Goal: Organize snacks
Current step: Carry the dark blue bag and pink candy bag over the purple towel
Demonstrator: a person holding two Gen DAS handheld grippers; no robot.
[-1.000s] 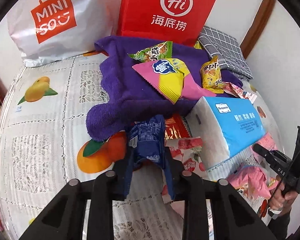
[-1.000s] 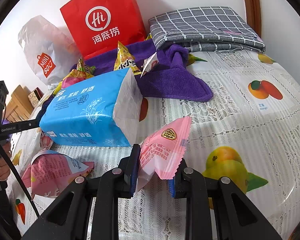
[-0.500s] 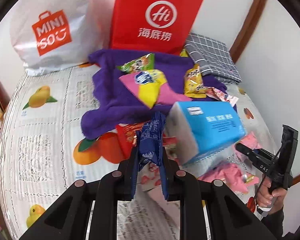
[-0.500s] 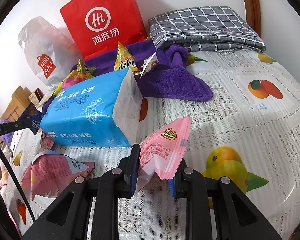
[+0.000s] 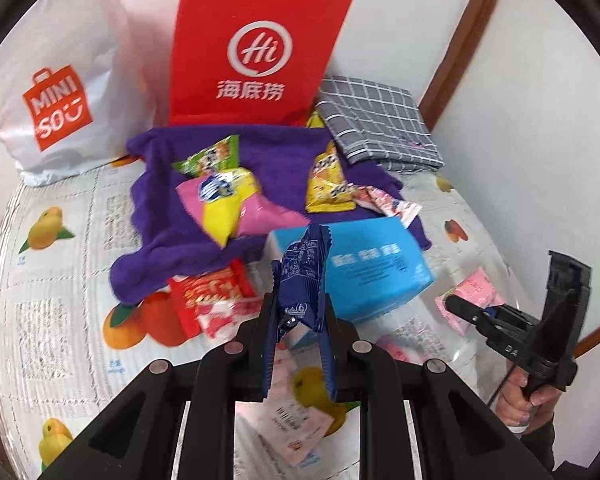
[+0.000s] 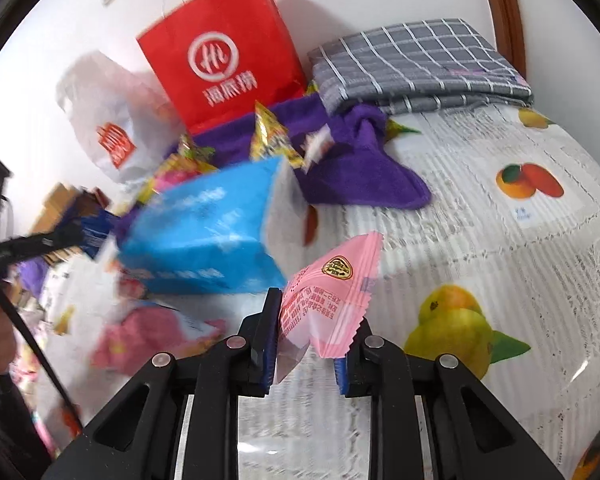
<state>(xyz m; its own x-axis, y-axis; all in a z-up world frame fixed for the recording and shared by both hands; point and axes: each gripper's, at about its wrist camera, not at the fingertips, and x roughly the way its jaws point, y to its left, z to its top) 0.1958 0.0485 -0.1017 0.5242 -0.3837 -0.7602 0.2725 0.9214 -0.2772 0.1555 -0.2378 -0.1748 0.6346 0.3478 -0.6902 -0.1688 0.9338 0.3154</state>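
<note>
Left gripper (image 5: 298, 318) is clamped on a dark blue snack packet (image 5: 302, 276), which stands upright between the fingers and rises toward 12 o'clock, above the tablecloth (image 5: 60, 312). Right gripper (image 6: 308, 338) is closed on a pink snack packet (image 6: 332, 292), gripped by its lower part, its crimped top leaning toward 1 o'clock. From the right wrist view, a blue tissue pack (image 6: 204, 240) lies at 10 o'clock of that gripper. Further snacks rest on a purple towel (image 5: 276, 156) at 12 o'clock of the left gripper, before a red paper bag (image 5: 256, 52).
</note>
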